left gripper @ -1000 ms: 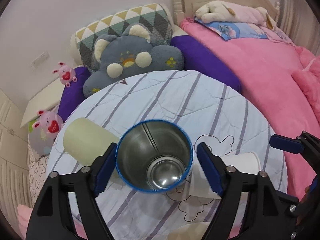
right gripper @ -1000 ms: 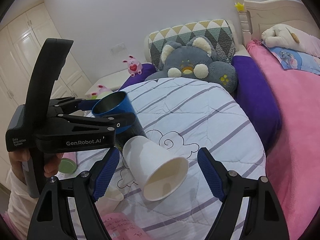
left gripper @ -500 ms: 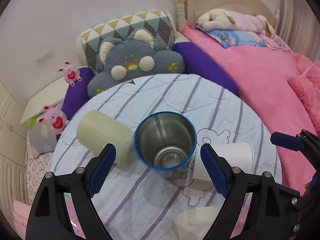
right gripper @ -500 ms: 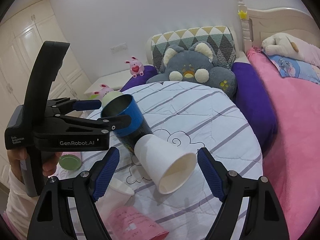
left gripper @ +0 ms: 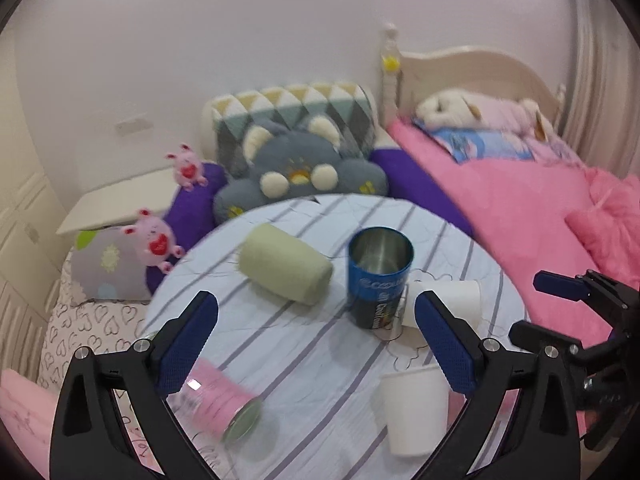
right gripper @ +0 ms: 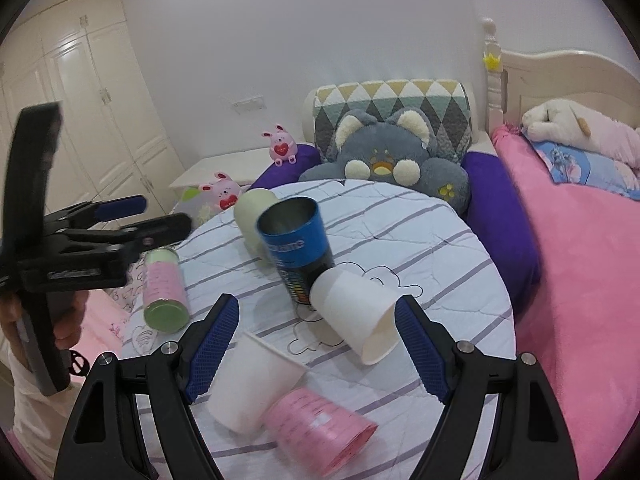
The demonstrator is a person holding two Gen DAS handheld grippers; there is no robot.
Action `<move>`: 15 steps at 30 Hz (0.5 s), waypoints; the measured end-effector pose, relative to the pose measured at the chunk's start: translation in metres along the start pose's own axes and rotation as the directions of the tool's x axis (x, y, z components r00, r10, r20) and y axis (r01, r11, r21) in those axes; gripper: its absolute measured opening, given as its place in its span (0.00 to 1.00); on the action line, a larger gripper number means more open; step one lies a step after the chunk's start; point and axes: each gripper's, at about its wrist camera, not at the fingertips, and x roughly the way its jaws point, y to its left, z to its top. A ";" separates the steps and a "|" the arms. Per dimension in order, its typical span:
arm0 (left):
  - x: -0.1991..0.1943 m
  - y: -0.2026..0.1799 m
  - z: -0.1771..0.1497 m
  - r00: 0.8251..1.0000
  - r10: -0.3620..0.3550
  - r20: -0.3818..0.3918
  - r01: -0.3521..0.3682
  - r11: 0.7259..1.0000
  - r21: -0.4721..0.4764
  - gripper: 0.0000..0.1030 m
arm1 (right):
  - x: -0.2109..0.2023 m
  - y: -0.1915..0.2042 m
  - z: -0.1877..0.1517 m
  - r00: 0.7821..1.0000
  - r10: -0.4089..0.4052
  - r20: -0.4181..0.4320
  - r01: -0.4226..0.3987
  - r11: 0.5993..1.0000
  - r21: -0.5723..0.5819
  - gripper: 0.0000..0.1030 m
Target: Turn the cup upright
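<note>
The blue cup stands upright on the striped table, both the left gripper and right gripper spread wide, holding nothing.

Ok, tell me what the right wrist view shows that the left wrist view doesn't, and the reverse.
Only the right wrist view shows the wardrobe doors, the pink cup lying nearest the camera, and the left gripper from outside, open and empty.

Only the left wrist view shows the heart-print sheet.

Both show the blue cup upright, a white paper cup on its side touching it, the pale green cup lying down, and the grey plush cushion.
</note>
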 end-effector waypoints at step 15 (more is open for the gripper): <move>-0.117 0.029 -0.111 0.963 0.180 0.202 -0.144 0.972 -0.184 1.00 | -0.070 0.062 -0.049 0.982 -0.092 0.163 0.098 0.995 -0.027 0.79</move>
